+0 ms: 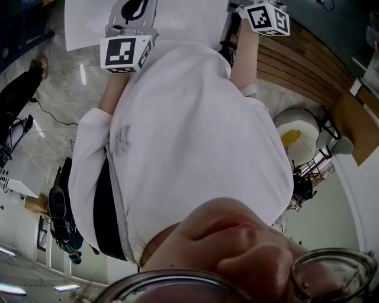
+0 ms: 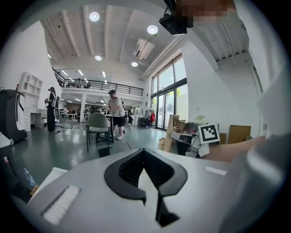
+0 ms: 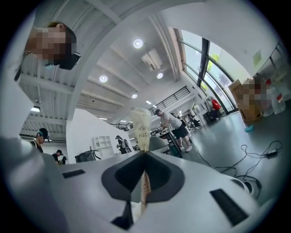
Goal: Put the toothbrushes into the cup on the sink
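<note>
1. Our right gripper is clamping its jaws on a toothbrush in a pale paper wrapper. The wrapped end is sticking out past the jaw tips, and its dark print is showing upside down.
2. We are holding the toothbrush out in the open room, and it is touching nothing but the two jaws.
3. Our left gripper is holding its jaws together at the tips with nothing between them.
4. From the head view we are looking at both grippers' marker cubes at the top of the frame, one on our left and one on our right, on either side of a white shirt.
5. Beyond the cubes a white surface is lying flat, and a curved bench of wooden slats is running along its right.
6. Around us a glossy grey floor is reflecting the round ceiling lights. Tall windows are letting in daylight, a green chair is standing near a desk, and a person is standing just behind the chair.
</note>
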`<state>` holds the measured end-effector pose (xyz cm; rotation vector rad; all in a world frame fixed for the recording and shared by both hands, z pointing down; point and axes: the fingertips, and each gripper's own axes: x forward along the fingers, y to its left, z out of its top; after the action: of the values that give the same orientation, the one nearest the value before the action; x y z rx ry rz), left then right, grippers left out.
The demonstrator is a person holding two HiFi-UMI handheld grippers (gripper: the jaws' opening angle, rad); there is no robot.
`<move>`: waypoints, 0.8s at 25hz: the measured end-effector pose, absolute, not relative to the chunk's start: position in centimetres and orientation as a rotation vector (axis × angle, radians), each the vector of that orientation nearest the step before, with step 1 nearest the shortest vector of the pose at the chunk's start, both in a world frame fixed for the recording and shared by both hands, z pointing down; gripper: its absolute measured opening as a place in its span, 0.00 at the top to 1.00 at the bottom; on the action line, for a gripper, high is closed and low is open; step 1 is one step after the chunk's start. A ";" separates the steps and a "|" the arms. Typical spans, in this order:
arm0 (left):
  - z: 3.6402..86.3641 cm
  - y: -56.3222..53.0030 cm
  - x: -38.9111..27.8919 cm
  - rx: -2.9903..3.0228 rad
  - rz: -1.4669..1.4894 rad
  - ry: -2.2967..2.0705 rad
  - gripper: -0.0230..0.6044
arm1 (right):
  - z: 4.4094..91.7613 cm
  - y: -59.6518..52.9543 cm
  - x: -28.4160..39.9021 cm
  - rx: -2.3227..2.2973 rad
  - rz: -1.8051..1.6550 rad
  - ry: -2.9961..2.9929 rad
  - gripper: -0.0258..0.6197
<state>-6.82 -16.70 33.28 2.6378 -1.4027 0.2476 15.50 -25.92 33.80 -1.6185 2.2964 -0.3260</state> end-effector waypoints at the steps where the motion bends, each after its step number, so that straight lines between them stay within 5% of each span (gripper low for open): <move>1: 33.3 -16.7 -6.8 2.634 0.250 -1.404 0.95 | 33.9 -26.1 15.5 -1.620 -0.330 2.298 0.94; 20: 33.5 -17.0 -7.4 2.553 0.244 -1.481 0.95 | 37.0 -28.3 13.4 -1.625 -0.319 2.462 0.94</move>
<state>-7.44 -17.04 33.45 2.5528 -1.4809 0.2445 13.44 -28.27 37.04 -1.6247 2.4617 -0.3191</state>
